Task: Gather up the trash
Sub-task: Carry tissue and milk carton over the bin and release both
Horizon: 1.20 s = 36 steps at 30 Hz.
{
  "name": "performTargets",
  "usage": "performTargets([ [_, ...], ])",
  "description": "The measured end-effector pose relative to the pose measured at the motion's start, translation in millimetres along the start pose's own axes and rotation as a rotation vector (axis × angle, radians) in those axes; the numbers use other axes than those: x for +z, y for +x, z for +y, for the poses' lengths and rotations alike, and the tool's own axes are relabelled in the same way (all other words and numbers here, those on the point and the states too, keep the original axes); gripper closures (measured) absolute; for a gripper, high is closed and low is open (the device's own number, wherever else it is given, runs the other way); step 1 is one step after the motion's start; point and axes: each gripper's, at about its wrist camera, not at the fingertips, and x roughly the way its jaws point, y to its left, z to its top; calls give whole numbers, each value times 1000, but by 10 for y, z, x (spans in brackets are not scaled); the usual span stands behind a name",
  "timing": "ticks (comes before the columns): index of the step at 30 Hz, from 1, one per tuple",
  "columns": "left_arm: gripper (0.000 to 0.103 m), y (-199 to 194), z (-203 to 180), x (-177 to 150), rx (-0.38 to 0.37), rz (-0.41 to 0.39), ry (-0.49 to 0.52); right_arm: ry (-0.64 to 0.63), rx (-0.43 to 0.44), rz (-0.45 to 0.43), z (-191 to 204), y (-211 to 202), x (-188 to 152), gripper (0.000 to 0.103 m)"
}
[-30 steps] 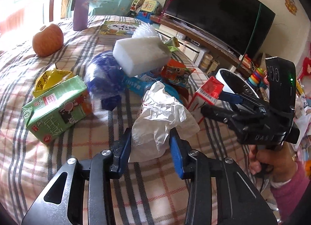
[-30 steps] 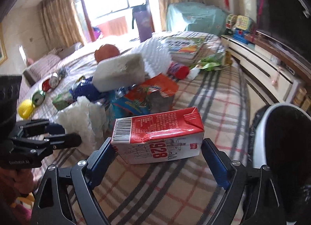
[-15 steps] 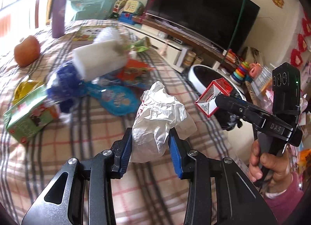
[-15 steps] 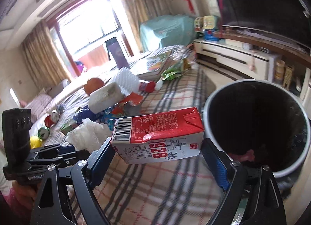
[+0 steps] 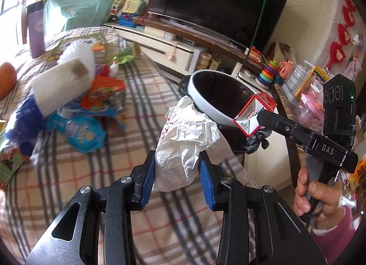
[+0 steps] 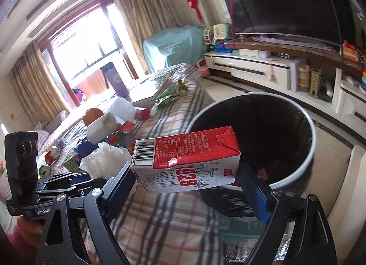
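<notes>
My left gripper [image 5: 176, 174] is shut on a crumpled white paper wad [image 5: 185, 143] and holds it above the plaid bed near its edge. My right gripper [image 6: 187, 178] is shut on a red and white drink carton [image 6: 187, 157] and holds it lying sideways at the near rim of a white bin with a black liner [image 6: 306, 157]. The carton [image 5: 254, 114] and bin [image 5: 201, 102] also show in the left wrist view, with the right gripper [image 5: 258, 116] reaching in from the right. The paper wad [image 6: 105, 159] shows left of the carton in the right wrist view.
A pile of litter lies on the plaid bed [image 5: 141, 109]: a white foam block [image 5: 59, 84], blue wrappers [image 5: 77, 130], an orange packet [image 5: 105, 91], a green carton [image 6: 71, 162]. An orange fruit [image 6: 92, 115], a TV [image 5: 217, 6] and a low cabinet [image 6: 263, 68] stand beyond.
Both grippers have swung right from the litter pile toward the bin, each carrying its item. The carton now hangs at the bin's rim; the paper wad trails just left of it.
</notes>
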Motion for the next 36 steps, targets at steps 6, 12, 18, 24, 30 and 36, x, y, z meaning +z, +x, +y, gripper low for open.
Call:
performTargets([
  [6,68,102,-170,114,-14,3,32,16,-27,-13,-154,-61,34,13],
  [12,68,200,-279,238,-18,5,59,30,-52,-22,-296,-89,91,13],
  [18,68,296,-365,356,-25,12,76,38,-76,-20,-441,-105,130,13],
  [24,68,412,-463,460,-25,19,95,41,-92,-17,-558,-97,177,13],
  [30,68,500,-522,556,-28,24,110,38,-99,-9,-633,-60,220,13],
  [36,68,582,-546,650,-27,29,117,40,-103,7,-708,1,250,13],
])
